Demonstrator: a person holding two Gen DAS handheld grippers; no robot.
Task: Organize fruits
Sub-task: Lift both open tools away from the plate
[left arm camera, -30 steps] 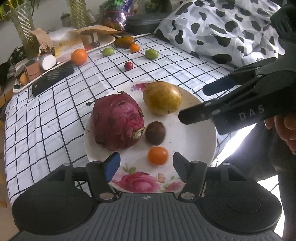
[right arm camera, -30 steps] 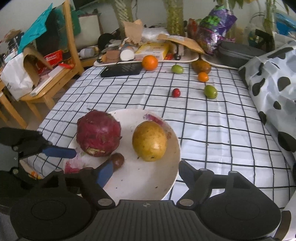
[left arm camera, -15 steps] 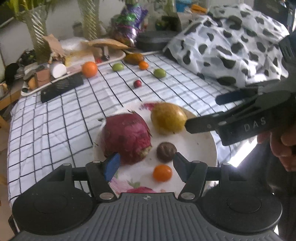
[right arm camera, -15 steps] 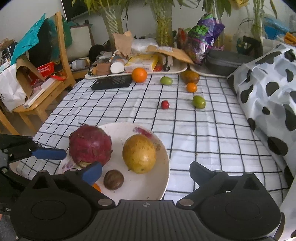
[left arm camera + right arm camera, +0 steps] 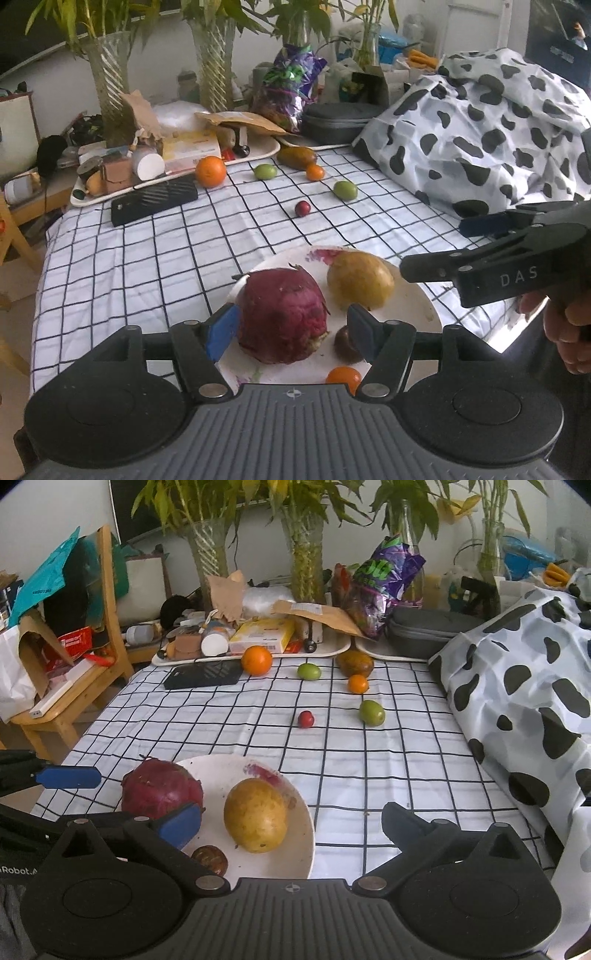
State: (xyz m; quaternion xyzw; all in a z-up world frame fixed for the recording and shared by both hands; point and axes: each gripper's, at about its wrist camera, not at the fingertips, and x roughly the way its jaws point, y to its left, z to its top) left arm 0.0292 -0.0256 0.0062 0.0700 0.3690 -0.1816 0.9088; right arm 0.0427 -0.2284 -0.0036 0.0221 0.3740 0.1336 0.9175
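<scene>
**Four fruits gathered on the plate, six more wait across the bench**

The white floral plate [image 5: 424, 306], at the near edge of the checked bench [image 5: 147, 251], carries a dark red dragon fruit [image 5: 282, 314], a yellow-brown mango [image 5: 360, 280] beside it, a small dark passion fruit [image 5: 345, 345] and an orange cherry tomato [image 5: 343, 376] nearest the camera, apparently collected there as the sorting spot. Beyond the plate, well apart from it, lie a small red fruit [image 5: 306, 719], two green fruits [image 5: 372, 712] [image 5: 308, 671], a small orange one [image 5: 358, 684], a larger orange [image 5: 256, 660] and a brownish mango [image 5: 356, 664], the last three near the cluttered tray [image 5: 332, 650] at the far edge. The left gripper [image 5: 291, 328] hangs over the plate's near side, jaws spread wide and holding nothing. The right gripper [image 5: 291, 823], beside the plate's right rim, is likewise wide apart and empty, seemingly ready to reach for the loose fruit beyond.
</scene>
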